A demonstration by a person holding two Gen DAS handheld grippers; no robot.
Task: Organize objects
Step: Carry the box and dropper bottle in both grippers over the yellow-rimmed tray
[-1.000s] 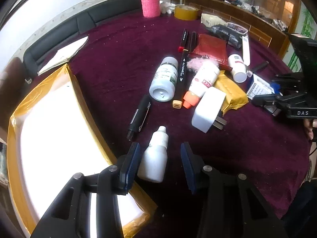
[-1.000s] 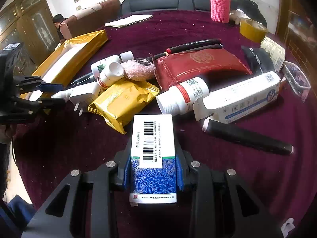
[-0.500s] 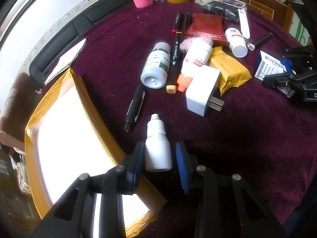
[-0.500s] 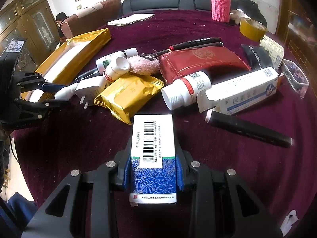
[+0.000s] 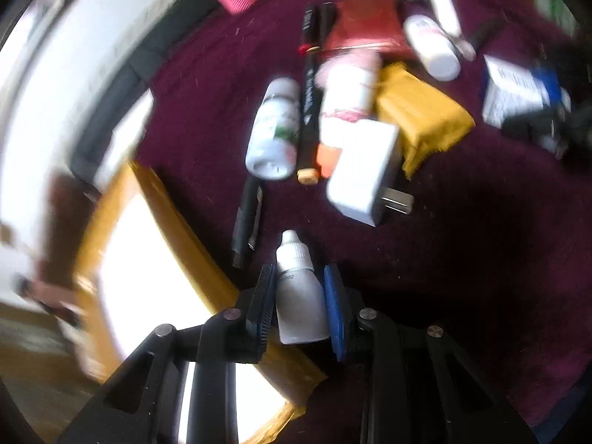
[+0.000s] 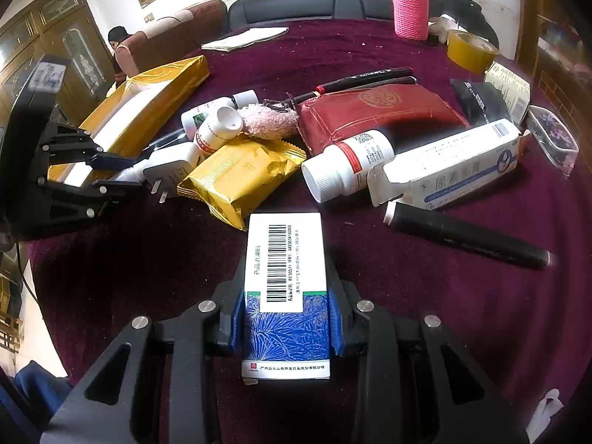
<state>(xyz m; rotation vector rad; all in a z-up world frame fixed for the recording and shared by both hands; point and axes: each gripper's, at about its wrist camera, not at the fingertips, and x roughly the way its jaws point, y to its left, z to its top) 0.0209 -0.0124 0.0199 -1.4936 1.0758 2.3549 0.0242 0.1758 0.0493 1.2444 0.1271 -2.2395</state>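
A small white dropper bottle stands between the blue pads of my left gripper, beside the gold box. The jaws are closing and both pads touch the bottle's sides. This view is motion-blurred. In the right wrist view the left gripper sits at the left, by the gold box. My right gripper is shut on a blue and white medicine box with a barcode, held low over the purple tablecloth.
Ahead lies a pile: a white plug adapter, a yellow packet, white pill bottles, a long white carton, a red pouch, black markers. A pink cup and a tape roll stand at the back.
The left jaws have closed in from either side of the dropper bottle until they touch it, and that hand has rolled and shifted. The right gripper and its box have not moved.
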